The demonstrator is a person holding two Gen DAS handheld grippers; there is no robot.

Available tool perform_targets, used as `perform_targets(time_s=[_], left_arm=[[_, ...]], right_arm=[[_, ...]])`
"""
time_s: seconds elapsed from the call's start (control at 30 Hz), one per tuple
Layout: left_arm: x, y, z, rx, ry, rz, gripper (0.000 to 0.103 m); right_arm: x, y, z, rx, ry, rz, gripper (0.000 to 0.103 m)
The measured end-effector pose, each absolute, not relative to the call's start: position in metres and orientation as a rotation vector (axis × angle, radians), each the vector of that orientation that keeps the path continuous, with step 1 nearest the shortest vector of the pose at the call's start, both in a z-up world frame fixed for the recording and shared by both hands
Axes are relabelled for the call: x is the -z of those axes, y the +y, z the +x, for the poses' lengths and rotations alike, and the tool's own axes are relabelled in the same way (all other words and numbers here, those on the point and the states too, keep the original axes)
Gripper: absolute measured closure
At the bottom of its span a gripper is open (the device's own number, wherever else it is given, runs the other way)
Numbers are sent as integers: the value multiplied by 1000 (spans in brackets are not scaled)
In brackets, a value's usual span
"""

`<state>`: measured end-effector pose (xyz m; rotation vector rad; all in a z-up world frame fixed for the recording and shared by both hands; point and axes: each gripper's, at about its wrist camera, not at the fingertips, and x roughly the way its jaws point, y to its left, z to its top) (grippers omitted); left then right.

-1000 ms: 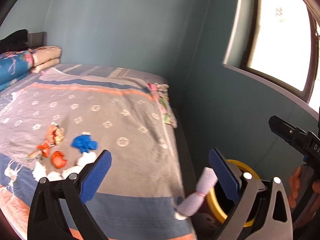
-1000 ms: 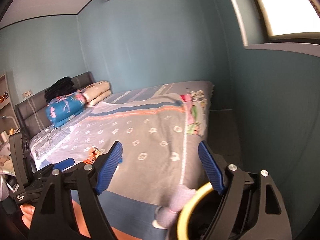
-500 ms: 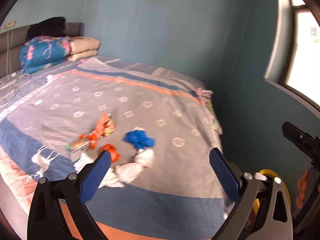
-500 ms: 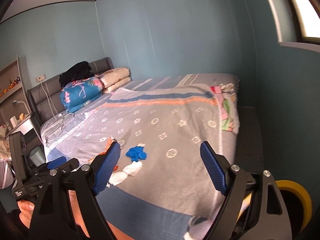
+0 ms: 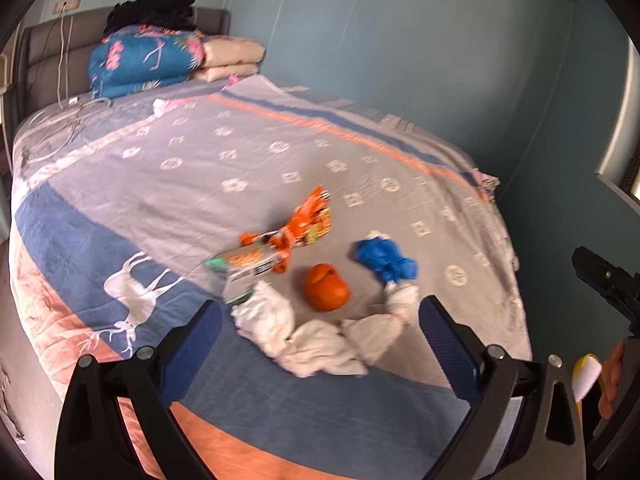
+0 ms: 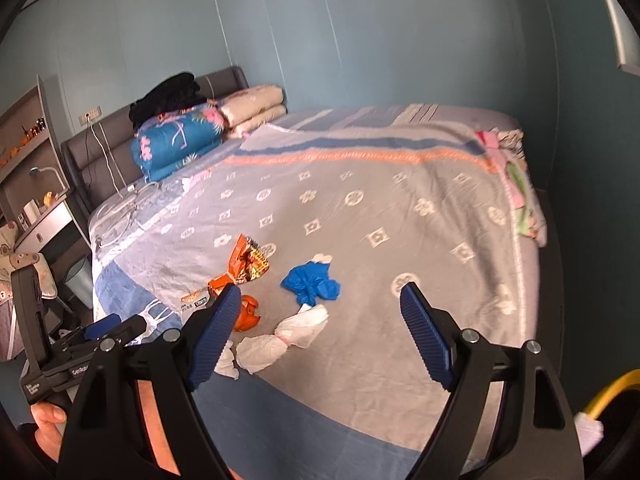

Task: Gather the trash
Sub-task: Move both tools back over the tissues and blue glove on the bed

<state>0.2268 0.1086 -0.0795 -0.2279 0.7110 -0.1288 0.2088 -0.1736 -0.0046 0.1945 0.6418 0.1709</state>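
Note:
Trash lies in a cluster on the bed's patterned blanket [image 5: 240, 168]: white tissue wads [image 5: 320, 340] [image 6: 288, 336], a crumpled blue glove [image 5: 386, 262] [image 6: 310, 282], an orange peel [image 5: 326, 288] [image 6: 248, 312], an orange snack wrapper [image 5: 310, 220] [image 6: 248, 262] and a green-edged packet [image 5: 244, 266]. My left gripper [image 5: 316, 348] is open and empty, just above the near tissues. My right gripper [image 6: 320, 332] is open and empty, over the same cluster. A yellow-rimmed bin [image 6: 612, 392] [image 5: 586, 372] shows at the lower right.
Folded quilts and pillows [image 6: 208, 132] are stacked at the headboard. A cable [image 5: 60, 136] lies on the bed's far left. A desk and shelf [image 6: 32, 184] stand left of the bed. The teal wall [image 5: 400, 40] runs along the far side.
Both grippers have swung left from the bin toward the bed, and the trash cluster now lies between their fingers. The tissue wad seen at the bin a second ago is out of sight.

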Motion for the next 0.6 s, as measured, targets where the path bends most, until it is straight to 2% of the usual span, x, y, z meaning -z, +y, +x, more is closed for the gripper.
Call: perform_targets(time_s=[0.6], left_arm=[[167,147,288,87,872,-302,8]], right_arm=[[104,-114,343,-144,826,112,25]])
